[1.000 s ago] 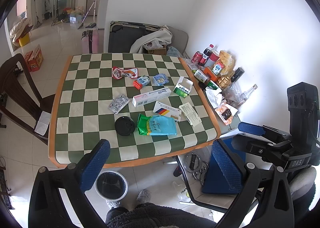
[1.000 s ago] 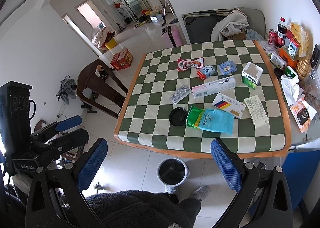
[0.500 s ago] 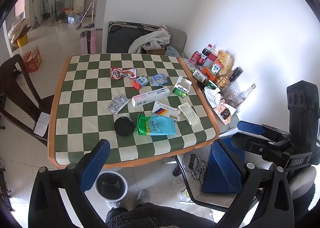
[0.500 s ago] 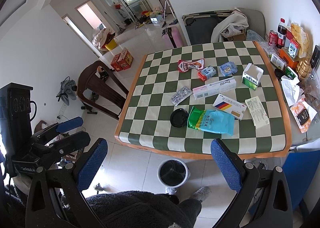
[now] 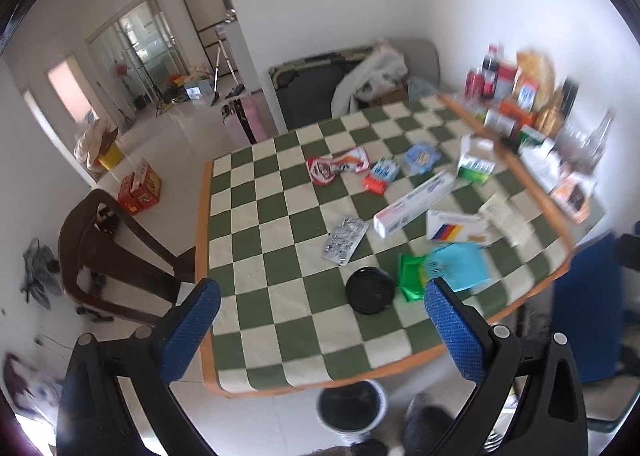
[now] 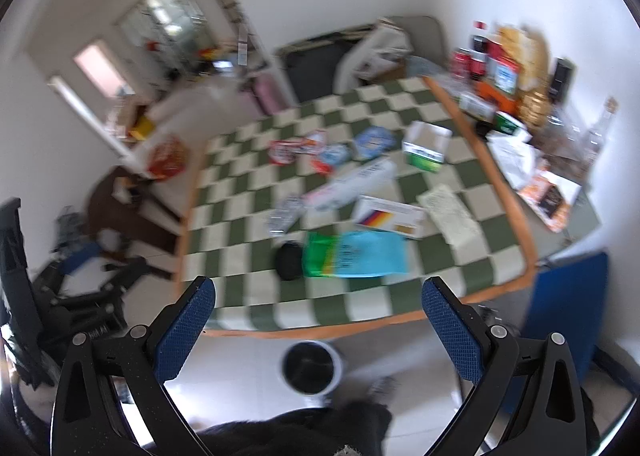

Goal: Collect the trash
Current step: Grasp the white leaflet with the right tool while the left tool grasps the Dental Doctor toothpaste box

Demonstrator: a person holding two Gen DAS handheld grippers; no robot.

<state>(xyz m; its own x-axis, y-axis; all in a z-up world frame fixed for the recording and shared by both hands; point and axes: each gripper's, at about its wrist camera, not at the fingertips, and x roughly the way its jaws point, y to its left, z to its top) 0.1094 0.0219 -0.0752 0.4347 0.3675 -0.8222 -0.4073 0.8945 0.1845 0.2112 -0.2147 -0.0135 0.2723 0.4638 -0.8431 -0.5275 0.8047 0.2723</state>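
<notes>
**A:** What does the left wrist view show?

**B:** The left hand-held gripper (image 5: 320,320) sits at the lower edge of the frame, its blue fingers spread wide and holding nothing. Just beyond them, lower centre, a black round lid (image 5: 369,290) lies on the checkered bench (image 5: 280,223). Touching its right side is a green and blue snack bag (image 5: 444,270), long axis running left to right. A bin (image 5: 351,408) stands on the floor below the bench edge, at the bottom centre.

**A:** And the right wrist view?

**B:** It is blurred. The right hand-held gripper (image 6: 318,330) is also spread and empty. The same bag (image 6: 354,254) lies dead centre above its fingers, so this hand looks better lined up for it; the left looks closer to the lid.
</notes>
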